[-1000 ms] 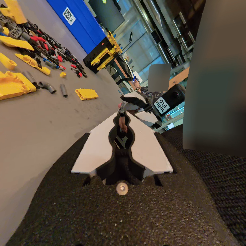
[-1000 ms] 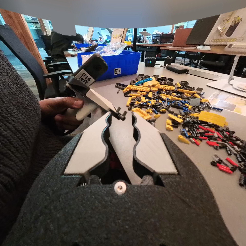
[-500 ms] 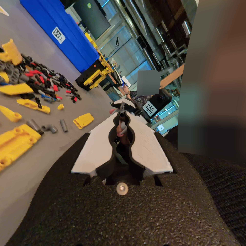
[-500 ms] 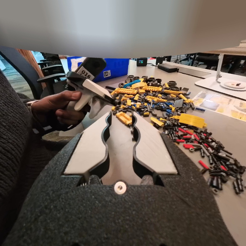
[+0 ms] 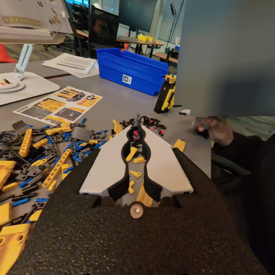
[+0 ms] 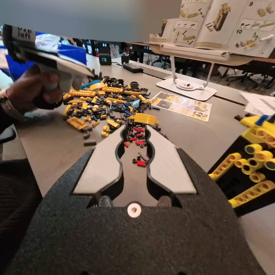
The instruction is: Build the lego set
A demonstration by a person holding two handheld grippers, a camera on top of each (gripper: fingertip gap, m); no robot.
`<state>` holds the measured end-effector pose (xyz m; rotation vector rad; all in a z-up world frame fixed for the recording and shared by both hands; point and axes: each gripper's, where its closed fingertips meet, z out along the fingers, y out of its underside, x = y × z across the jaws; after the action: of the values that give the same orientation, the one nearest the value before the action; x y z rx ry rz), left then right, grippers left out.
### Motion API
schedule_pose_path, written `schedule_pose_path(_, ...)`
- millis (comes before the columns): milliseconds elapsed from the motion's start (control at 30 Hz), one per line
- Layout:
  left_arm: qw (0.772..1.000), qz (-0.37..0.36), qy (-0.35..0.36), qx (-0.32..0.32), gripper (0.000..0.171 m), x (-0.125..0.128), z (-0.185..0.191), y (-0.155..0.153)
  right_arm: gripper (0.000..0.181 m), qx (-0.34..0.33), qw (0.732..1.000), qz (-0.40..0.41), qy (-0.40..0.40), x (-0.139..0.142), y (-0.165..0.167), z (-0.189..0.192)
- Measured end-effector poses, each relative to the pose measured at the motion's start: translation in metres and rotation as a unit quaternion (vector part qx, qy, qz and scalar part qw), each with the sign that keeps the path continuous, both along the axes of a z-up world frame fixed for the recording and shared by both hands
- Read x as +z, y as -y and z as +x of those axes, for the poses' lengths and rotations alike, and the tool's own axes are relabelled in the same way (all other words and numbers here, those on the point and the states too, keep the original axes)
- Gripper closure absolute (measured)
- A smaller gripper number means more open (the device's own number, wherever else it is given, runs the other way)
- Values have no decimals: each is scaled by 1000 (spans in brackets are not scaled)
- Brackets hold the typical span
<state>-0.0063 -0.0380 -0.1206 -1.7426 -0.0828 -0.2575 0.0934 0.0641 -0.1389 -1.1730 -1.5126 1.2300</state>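
My left gripper is shut on a small dark grey connector piece that sticks out past its tips. It hovers above a pile of loose yellow, black and blue building parts on the grey table. It also shows blurred in the right wrist view, held by a hand over the pile. My right gripper is open and empty, above small red and black pins. A black and yellow assembly stands close on its right.
A blue bin stands at the back, with the assembly beside it. An instruction booklet on a white stand and a sticker sheet lie beyond the pile. A hand is at the table's right edge. The gap from one gripper's tips to the other's is roughly 15 centimetres.
The left gripper swung away from in front of the right gripper toward the parts pile, still shut on the small grey piece. The right gripper turned toward the table and stays open.
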Motion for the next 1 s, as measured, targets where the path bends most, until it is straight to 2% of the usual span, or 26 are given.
schedule_pose_path(133,1000,5,17,-21,165,-4,4,-1,158,-19,999,-42,-21,8,-13,1)
schedule_pose_path(300,999,18,27,-20,165,0,1,1,158,-40,996,-48,-63,20,-21,8)
schedule_pose_path(467,998,29,50,-30,165,3,2,2,158,-46,997,-42,-54,17,-21,6)
schedule_pose_path(1000,998,32,47,-31,165,4,3,1,158,-45,997,-35,-56,17,-20,6)
